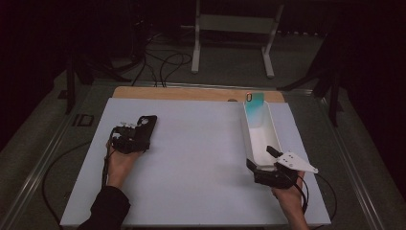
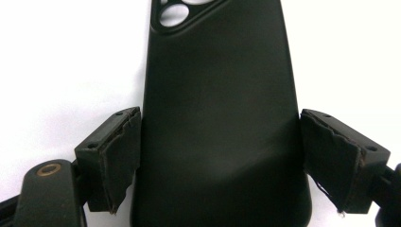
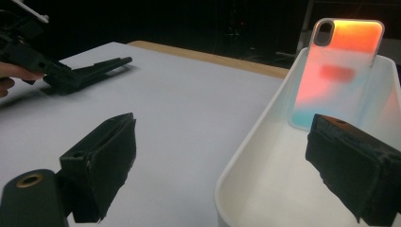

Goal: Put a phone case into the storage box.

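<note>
2 sets of fingers are mine: left gripper (image 2: 215, 161) parted around the black phone case (image 2: 220, 118) lying on the counter (image 1: 201, 158), not yet gripped, right gripper (image 3: 227, 175) open astride the white tray's (image 3: 246, 156) rim, colourful case (image 3: 338, 71) already inside.

This looks like a lab or test room set up for recording. A flat white work board (image 1: 191, 158) lies on a pale wooden tabletop (image 1: 191, 93) with grey metal rails (image 1: 43, 163) along its sides. Black cables (image 1: 163, 64) trail over the grey carpeted floor (image 1: 230, 67) behind it, by a white metal stand (image 1: 234, 28). The surroundings are dark and bare.
</note>
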`<act>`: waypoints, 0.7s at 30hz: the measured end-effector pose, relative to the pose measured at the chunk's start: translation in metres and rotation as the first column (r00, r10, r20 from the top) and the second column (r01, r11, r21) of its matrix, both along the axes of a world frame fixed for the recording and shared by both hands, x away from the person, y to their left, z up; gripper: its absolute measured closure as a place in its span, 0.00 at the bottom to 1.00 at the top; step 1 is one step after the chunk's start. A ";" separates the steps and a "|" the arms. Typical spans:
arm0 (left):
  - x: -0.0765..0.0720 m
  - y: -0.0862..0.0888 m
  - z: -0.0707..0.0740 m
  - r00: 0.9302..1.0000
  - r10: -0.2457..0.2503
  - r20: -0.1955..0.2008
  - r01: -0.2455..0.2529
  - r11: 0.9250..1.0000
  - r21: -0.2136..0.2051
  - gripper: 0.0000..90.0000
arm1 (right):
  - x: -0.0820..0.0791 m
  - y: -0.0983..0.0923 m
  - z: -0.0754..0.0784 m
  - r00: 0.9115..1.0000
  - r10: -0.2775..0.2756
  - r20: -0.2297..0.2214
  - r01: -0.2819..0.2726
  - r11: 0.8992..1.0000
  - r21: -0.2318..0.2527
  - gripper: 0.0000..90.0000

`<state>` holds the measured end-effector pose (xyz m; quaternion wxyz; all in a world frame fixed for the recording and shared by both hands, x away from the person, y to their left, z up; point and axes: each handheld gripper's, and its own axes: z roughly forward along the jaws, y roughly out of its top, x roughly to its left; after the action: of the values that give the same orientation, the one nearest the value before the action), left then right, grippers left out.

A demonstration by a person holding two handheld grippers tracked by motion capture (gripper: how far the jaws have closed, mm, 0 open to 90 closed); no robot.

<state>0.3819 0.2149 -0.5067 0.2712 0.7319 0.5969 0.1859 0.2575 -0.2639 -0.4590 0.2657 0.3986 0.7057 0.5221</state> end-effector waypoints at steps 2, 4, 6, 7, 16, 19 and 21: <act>-0.001 0.000 0.002 1.000 -0.005 0.007 0.005 1.000 0.003 0.19 | 0.000 0.000 0.000 1.000 0.000 0.000 0.000 1.000 -0.001 0.10; -0.005 -0.001 0.006 0.999 -0.014 0.032 0.014 1.000 -0.013 0.19 | 0.000 0.000 0.001 1.000 -0.001 0.001 0.001 1.000 0.004 0.10; -0.008 -0.002 0.010 0.998 -0.021 0.051 0.022 1.000 -0.017 0.19 | 0.000 -0.001 0.001 1.000 -0.002 0.000 0.002 1.000 0.003 0.10; -0.009 -0.002 0.011 0.998 -0.027 0.057 0.028 0.999 -0.018 0.19 | 0.001 -0.001 0.001 1.000 -0.002 -0.001 0.002 1.000 0.002 0.10; -0.025 -0.009 0.029 0.985 -0.096 0.146 0.104 0.993 -0.050 0.19 | 0.002 0.001 0.003 1.000 -0.004 -0.005 0.004 1.000 -0.009 0.10; -0.031 -0.012 0.034 0.978 -0.122 0.167 0.133 0.990 -0.057 0.19 | 0.003 0.002 0.004 1.000 0.003 -0.016 -0.003 1.000 -0.007 0.10; -0.034 -0.014 0.036 0.975 -0.131 0.179 0.142 0.988 -0.055 0.19 | 0.004 0.001 0.005 1.000 0.008 -0.023 -0.008 1.000 0.003 0.10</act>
<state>0.3482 0.2011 -0.4704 0.3593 0.7424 0.5251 0.2099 0.2614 -0.2625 -0.4543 0.2549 0.4020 0.7097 0.5194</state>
